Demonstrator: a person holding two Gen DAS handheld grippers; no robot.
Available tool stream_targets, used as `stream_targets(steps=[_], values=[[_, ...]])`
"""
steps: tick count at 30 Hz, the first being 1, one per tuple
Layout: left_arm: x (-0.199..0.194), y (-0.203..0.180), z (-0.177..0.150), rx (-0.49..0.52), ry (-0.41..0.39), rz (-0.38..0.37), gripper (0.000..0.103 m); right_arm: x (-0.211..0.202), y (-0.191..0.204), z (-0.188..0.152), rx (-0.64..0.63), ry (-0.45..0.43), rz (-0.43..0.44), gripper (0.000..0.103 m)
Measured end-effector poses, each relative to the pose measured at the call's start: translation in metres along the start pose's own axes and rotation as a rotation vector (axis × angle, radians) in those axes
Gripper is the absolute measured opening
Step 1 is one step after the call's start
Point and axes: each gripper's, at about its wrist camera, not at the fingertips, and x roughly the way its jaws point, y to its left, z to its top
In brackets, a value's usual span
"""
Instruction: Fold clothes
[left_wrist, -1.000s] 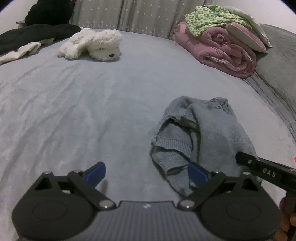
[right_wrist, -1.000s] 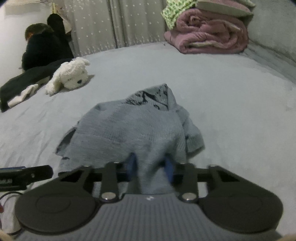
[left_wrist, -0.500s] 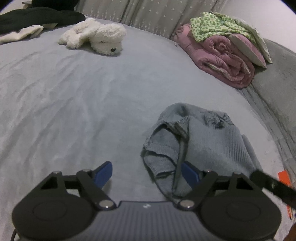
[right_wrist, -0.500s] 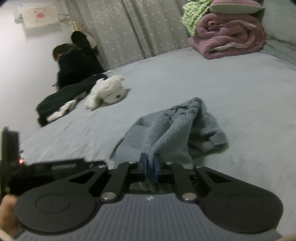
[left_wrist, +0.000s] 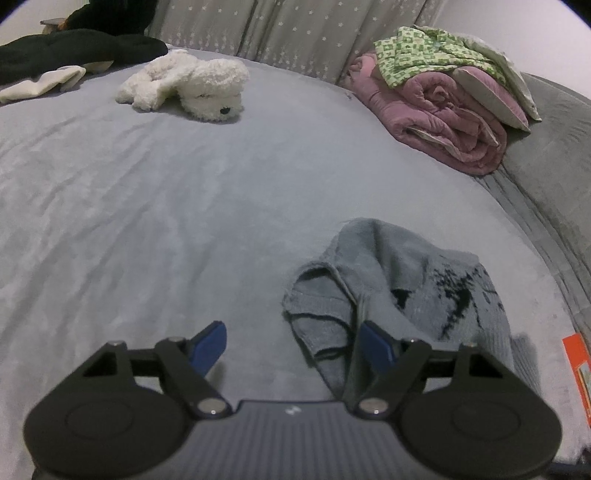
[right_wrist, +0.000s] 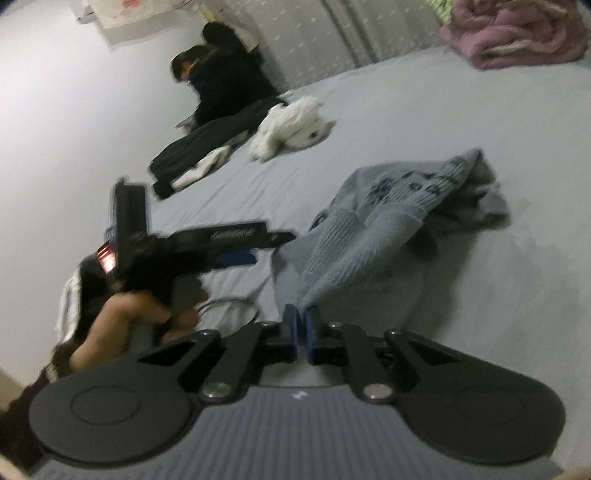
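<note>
Knitwear first: a crumpled grey-blue knitted sweater with a dark pattern lies on the wide grey bed sheet, toward its near right part in the left wrist view. We see no containers anywhere. Our right gripper has its blue pads nearly together, closing on a pulled-up edge of the sweater, and the cloth stretches taut from there. Our left gripper stands wide, its jaws closing; its right blue finger sits against the sweater's folded edge, the left one over bare sheet, and nothing is pinched yet. In the right wrist view the picture is blurred, and our left hand is only roughly readable. Farther off lie a white plush dog, a rolled pink quilt under a green checked cloth, and dark clothing. A person in black sits by the curtain, indistinct.
</note>
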Motion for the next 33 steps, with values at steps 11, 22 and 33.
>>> stream_targets(steps=[11,22,33], values=[[0.026,0.002,0.008,-0.016,-0.002,0.045,0.077,-0.015,-0.004,-0.016,-0.019,0.067,0.014,0.012],[0.049,0.001,0.011,0.022,-0.006,0.075,0.076,-0.022,-0.065,0.008,0.173,-0.124,-0.158,0.056],[0.059,0.005,0.017,0.01,-0.066,0.083,0.056,0.035,-0.139,0.04,0.461,-0.198,-0.27,0.056]])
